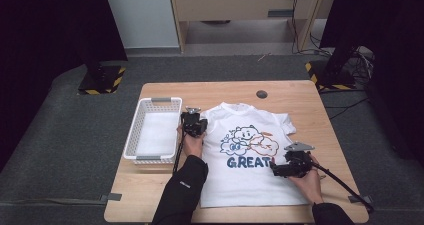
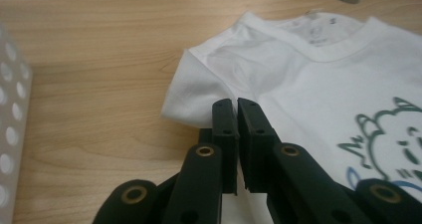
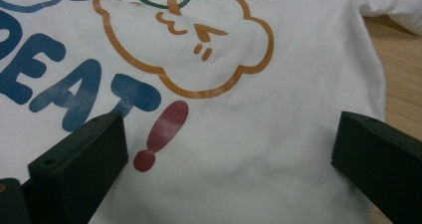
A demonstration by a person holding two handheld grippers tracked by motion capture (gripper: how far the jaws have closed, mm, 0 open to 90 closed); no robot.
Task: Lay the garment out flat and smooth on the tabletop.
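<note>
The left gripper [image 2: 235,104] is clamped on the T-shirt [image 2: 308,84] sleeve's edge; the right gripper [image 3: 229,149] stands wide apart above the print; the high view adds a basket [image 1: 131,135] beside the left gripper.

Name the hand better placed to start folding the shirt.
Left, probably. The left gripper has its jaws shut at the shirt's sleeve edge, though whether cloth is pinched is unclear. The right gripper hangs over the print with jaws wide apart, gripping nothing.
</note>
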